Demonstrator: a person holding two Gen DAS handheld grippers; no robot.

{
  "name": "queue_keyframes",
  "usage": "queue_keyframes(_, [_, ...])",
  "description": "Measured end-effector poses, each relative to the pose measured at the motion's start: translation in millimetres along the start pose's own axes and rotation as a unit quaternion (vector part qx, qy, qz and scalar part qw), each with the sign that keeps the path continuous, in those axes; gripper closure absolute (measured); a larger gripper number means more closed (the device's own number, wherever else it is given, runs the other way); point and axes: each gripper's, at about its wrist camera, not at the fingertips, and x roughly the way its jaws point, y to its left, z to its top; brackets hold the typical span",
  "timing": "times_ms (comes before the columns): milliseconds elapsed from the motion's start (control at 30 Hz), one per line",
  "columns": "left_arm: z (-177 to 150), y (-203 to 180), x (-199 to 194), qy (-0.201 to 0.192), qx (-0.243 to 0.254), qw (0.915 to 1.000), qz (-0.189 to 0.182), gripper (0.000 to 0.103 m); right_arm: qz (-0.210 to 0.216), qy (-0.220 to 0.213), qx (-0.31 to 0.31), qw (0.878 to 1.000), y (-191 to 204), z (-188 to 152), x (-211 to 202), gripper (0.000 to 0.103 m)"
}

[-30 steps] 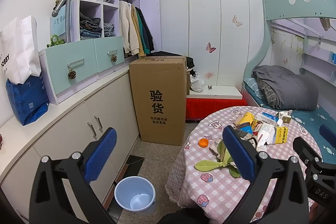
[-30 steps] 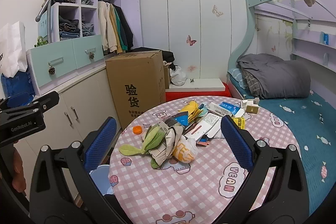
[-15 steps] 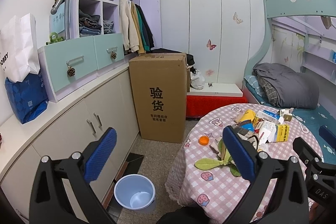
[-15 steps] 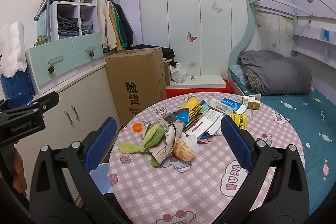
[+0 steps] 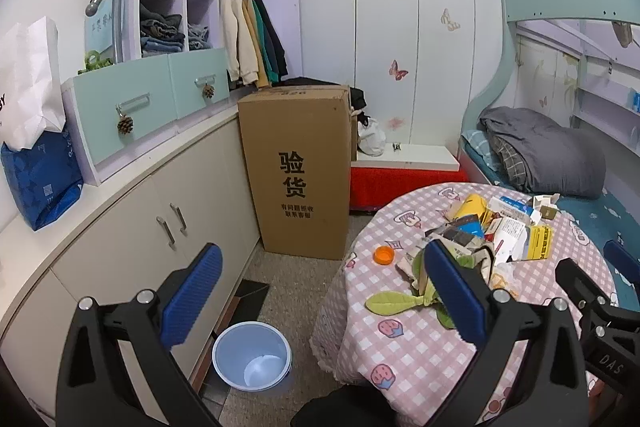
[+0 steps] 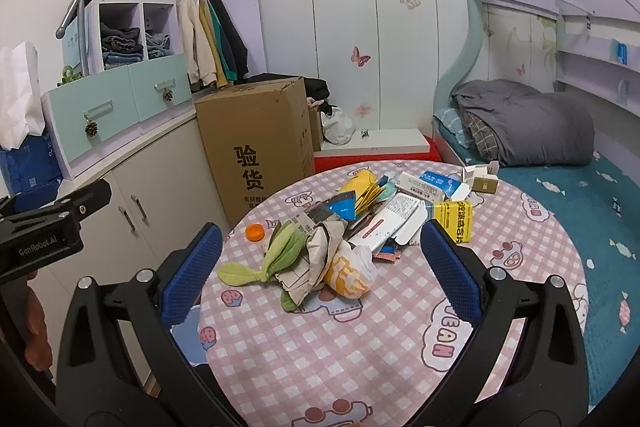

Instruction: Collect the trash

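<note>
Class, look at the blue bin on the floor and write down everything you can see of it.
The blue bin is a small round bucket, seemingly pale blue plastic, standing upright on the speckled floor. It is open-topped and looks empty, with only a pale sheen on its bottom. It sits between the cream cabinet and the hanging edge of the pink checked tablecloth, near a dark mat. Neither gripper touches it.

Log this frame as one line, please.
phase: approach | left gripper: open, empty | right gripper: open, empty | trash pile: on table, untouched | bin: floor beside table
</note>
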Motion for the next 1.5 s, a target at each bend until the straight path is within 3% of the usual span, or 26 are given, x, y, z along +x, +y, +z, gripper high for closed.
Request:
queue_keyframes(567, [-15,-14,42,0.047,0.008,0.9986,-0.021,0.004,-0.016,0.035,0.025,0.999,-25,-16,27,0.006])
queue_keyframes(767, [-24,-38,81,0.093,0.032,0.9923,-0.075,0.004,-0.032,0.061,0.045,0.997,-44,-25,48,0.006])
queue_keyframes(967, [-47,-66,131,0.152,0.058,0.9781,-0.13,0.007,-0.035,0.09,0.07,0.993,-60,-38,69,0.006])
queue_keyframes(1033, [-54,-73,144,0.162,0.061,0.9756,-0.136,0.022,-0.031,0.094,0.079,0.992,-62,-40,74,0.006])
queue_keyframes(1200, [-62,-87,171,0.188,0.064,0.9653,-0.169,0.036,-0.022,0.106,0.093,0.99,-64,-44,87,0.006])
queue_keyframes(1267, [-64,-91,176,0.191,0.068,0.9634,-0.176,0.049,-0.017,0.11,0.096,0.989,-63,-45,90,0.006])
queue_keyframes(1333, [-64,-93,179,0.2,0.063,0.9574,-0.199,0.084,-0.015,0.111,0.096,0.989,-62,-44,92,0.006])
queue_keyframes(1367, [-63,-92,179,0.203,0.055,0.9548,-0.21,0.089,-0.015,0.111,0.093,0.989,-61,-44,93,0.006])
queue_keyframes(1500, [-60,-84,169,0.181,0.042,0.9581,-0.218,0.098,-0.013,0.099,0.065,0.993,-49,-34,94,0.006])
